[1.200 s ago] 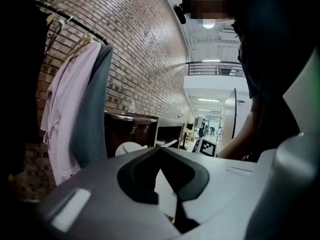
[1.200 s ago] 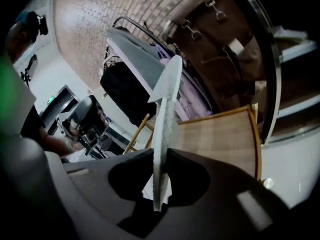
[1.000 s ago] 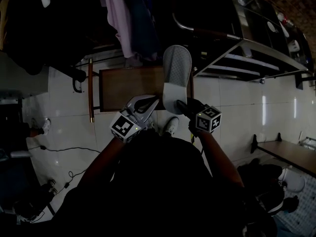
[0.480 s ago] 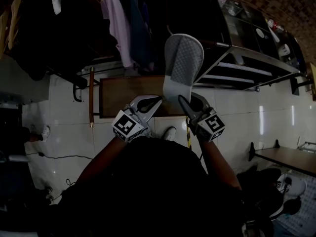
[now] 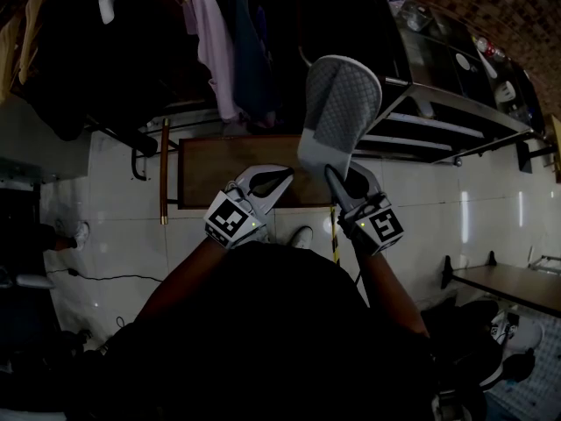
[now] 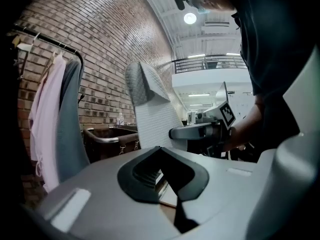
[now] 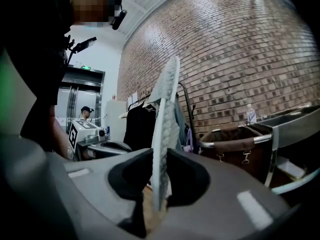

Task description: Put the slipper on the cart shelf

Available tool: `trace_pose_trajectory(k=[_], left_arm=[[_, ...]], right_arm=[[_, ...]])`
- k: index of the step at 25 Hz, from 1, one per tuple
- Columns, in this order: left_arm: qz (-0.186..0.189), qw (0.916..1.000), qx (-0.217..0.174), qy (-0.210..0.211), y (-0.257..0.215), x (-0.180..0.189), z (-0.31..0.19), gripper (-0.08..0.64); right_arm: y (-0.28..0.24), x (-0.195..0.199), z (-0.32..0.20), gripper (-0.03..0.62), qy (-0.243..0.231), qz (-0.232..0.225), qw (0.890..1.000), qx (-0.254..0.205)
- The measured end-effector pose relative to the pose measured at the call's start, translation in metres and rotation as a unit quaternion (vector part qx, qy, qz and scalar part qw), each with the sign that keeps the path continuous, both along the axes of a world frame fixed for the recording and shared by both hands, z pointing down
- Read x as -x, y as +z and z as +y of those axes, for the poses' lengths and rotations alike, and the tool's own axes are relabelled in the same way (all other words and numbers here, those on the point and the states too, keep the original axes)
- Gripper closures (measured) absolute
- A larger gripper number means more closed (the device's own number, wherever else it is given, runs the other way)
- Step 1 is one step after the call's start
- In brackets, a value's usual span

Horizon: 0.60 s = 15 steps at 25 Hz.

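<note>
Since a second ago the slipper [image 5: 338, 112] has been raised and swung right. It was over the low wooden stand [image 5: 219, 165]; its toe now overlaps the left end of the cart shelf [image 5: 447, 123]. Judged: placement comes next.

The right tool [image 5: 340, 178] pinches the heel edge, slipper on edge, tool roughly level. The left tool [image 5: 280, 179], pressed together and empty, sits alongside.

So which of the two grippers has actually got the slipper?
The right gripper: its jaws are clamped on one end of the grey slipper, which sticks up from them. The left gripper beside it has nothing between its jaws.
</note>
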<state>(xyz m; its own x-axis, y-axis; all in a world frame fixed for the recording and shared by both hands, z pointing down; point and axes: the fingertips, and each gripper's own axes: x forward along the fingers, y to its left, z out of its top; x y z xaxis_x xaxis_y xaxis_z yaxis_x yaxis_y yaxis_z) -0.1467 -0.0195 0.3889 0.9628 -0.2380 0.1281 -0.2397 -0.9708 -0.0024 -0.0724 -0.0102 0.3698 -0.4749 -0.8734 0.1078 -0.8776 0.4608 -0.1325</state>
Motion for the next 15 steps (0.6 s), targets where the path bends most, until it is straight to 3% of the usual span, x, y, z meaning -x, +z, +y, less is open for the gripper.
trace_pose_trajectory(k=[4,15], left_arm=[[0.026,0.9994,0.021,-0.005,-0.001,0.001,-0.003,0.559],[0.025,0.9995,0.021,-0.003,0.003,0.007,-0.004,0.558]], right_arm=[[0.003,-0.003,-0.001,0.525,-0.001,0.002,1.0,0.0],[0.012,-0.006,0.0,0.525,0.006,0.005,1.0,-0.001]])
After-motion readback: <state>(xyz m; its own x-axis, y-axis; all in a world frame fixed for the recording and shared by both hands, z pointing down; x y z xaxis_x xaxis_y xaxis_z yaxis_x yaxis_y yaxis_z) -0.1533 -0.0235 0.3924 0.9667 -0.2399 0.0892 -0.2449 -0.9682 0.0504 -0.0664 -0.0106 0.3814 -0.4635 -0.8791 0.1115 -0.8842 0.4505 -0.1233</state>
